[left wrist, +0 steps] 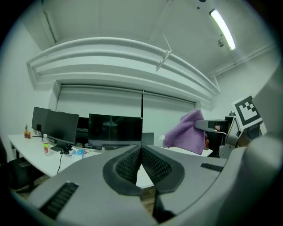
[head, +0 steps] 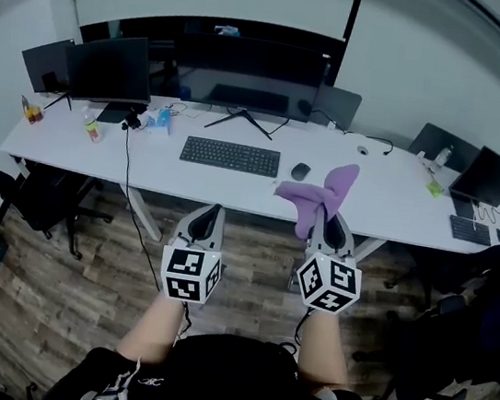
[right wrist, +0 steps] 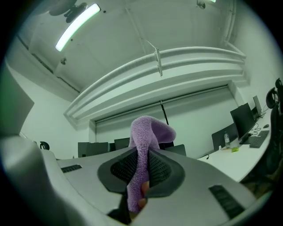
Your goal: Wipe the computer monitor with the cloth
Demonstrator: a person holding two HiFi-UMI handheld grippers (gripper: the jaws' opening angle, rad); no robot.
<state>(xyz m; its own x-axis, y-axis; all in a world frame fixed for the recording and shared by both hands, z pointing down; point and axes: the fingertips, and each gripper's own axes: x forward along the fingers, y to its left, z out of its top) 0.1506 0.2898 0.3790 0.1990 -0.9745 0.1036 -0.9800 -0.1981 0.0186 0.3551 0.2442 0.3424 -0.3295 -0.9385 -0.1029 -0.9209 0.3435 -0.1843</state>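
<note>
- A smaller dark screen (head: 111, 69) stands near the left end of the white bench (head: 389, 206).
- The left gripper (head: 214, 210) hangs before the bench's near edge. Its fingers (left wrist: 128, 165) are pressed together with nothing between them.
- A black keyboard (head: 230, 155) lies mid-bench. The wide computer monitor (head: 250, 72) stands behind it at the far edge, its screen dark.
- A mouse (head: 301, 170) sits just right of the keyboard.
- The right gripper (head: 328, 225) is clamped on the purple cloth (head: 318, 198). The cloth sticks up from its fingers over the near edge, well apart from the monitor.
</note>
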